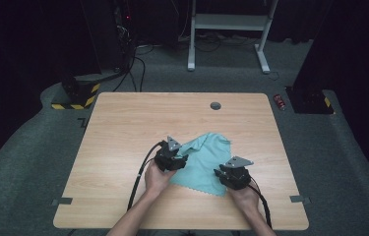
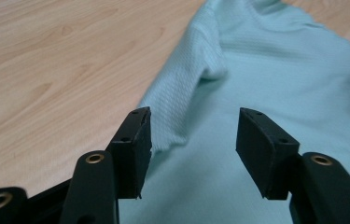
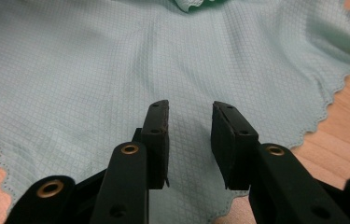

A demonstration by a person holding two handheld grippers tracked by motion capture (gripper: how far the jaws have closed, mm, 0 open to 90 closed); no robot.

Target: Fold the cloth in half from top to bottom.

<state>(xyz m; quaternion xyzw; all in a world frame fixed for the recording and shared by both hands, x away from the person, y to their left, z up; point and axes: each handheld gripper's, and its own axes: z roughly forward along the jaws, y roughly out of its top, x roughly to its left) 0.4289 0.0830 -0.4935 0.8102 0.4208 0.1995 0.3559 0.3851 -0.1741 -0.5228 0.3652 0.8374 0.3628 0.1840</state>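
- One mint-green cloth (image 1: 202, 162) lies rumpled near the bench's (image 1: 123, 128) front edge.
- Two grippers over it: left gripper (image 2: 193, 135) wide and empty, right gripper (image 3: 189, 140) narrower, empty.

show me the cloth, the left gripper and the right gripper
cloth (image 1: 199, 162), high view, flat middle of the teal fabric
left gripper (image 2: 193, 140), left gripper view, gap between its open jaws
right gripper (image 3: 190, 140), right gripper view, gap between its open jaws

Cloth (image 3: 116, 70) corners cut off, perhaps folded
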